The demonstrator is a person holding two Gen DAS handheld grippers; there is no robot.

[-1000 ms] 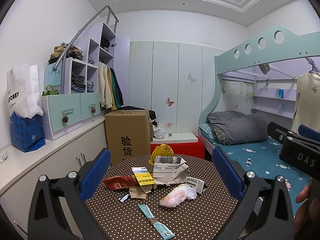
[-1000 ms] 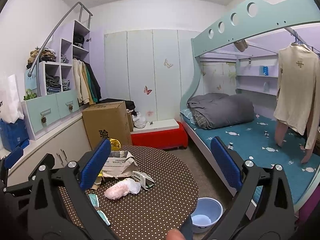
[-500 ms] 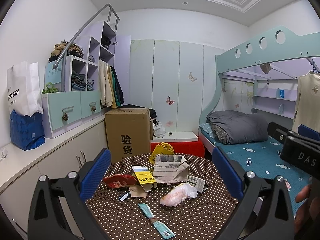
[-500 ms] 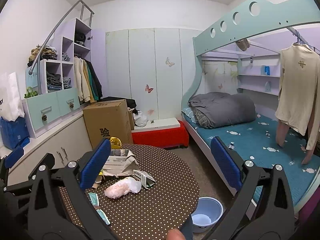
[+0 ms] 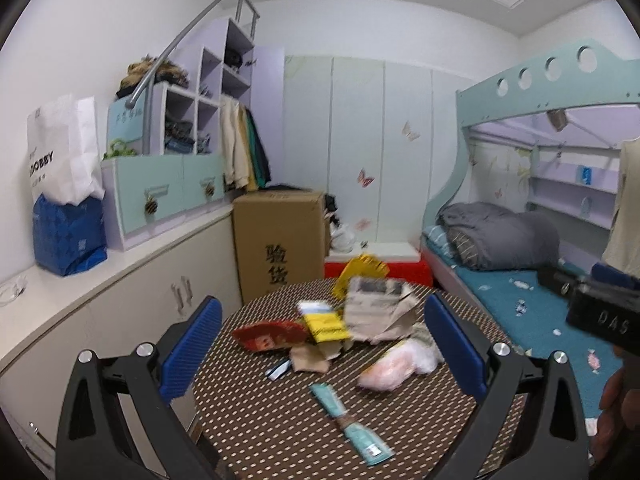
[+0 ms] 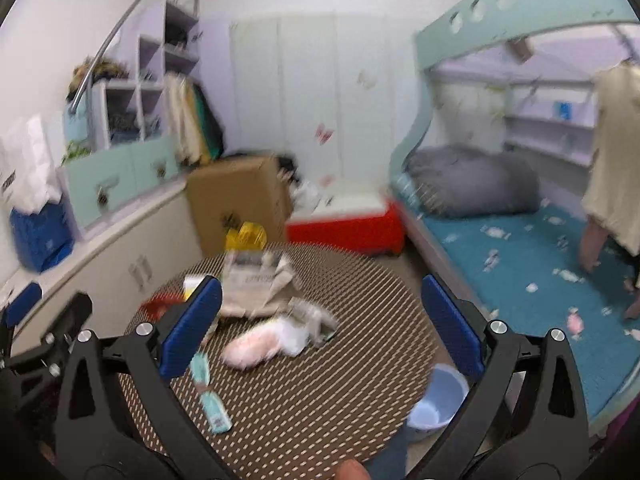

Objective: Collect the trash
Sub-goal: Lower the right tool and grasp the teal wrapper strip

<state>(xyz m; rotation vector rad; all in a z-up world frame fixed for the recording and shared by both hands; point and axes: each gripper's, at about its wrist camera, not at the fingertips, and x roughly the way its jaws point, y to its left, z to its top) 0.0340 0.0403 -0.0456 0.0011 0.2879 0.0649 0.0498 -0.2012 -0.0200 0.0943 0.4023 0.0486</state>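
- Round polka-dot table point(image 5: 280, 432): carries all the trash, clustered toward its far side.
- Crumpled paper bag point(image 5: 376, 312): far side, yellow box point(image 5: 324, 326) and red wrapper point(image 5: 272, 334) to its left.
- Pink plastic bag point(image 5: 394, 368): centre-right; teal sachet point(image 5: 348, 424) nearest the camera.
- Left gripper point(image 5: 322, 350): fingers spread wide, empty, above the table.
- Right gripper point(image 6: 320, 326): fingers spread wide, empty; view blurred.

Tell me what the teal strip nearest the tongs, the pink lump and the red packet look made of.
Teal strip: likely a glossy plastic or foil sachet; flat, with a brown band across it. Pink lump: seems soft thin plastic film, crumpled and translucent, whiter at one end. Red packet: probably a printed snack wrapper, shiny and flattened; the print is too blurred to read.
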